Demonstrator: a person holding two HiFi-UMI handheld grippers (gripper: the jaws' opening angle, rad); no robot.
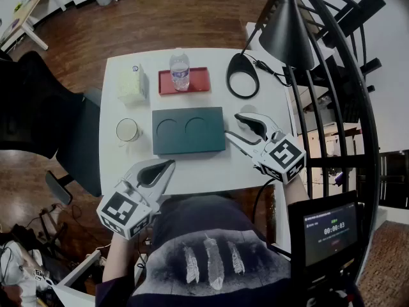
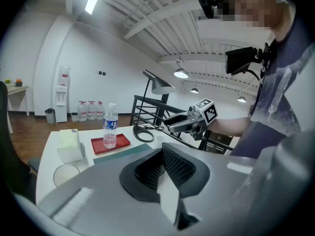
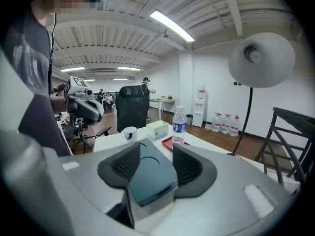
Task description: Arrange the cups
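A white mug [image 1: 127,130] stands on the white table [image 1: 255,101], left of a dark teal holder [image 1: 188,130] with two empty round recesses. The mug also shows far off in the right gripper view [image 3: 129,132]. My left gripper [image 1: 165,166] hovers at the table's near edge, shut with nothing in it, below and right of the mug. My right gripper [image 1: 238,130] is open and empty at the holder's right end. In its own view the holder [image 3: 150,178] lies just beyond the parted jaws.
A tissue box [image 1: 131,84] sits at the back left. A water bottle [image 1: 180,69] stands on a red tray [image 1: 198,80] behind the holder. A black lamp [image 1: 284,31] and its ring base [image 1: 243,75] occupy the back right. A black chair [image 1: 38,120] stands left of the table.
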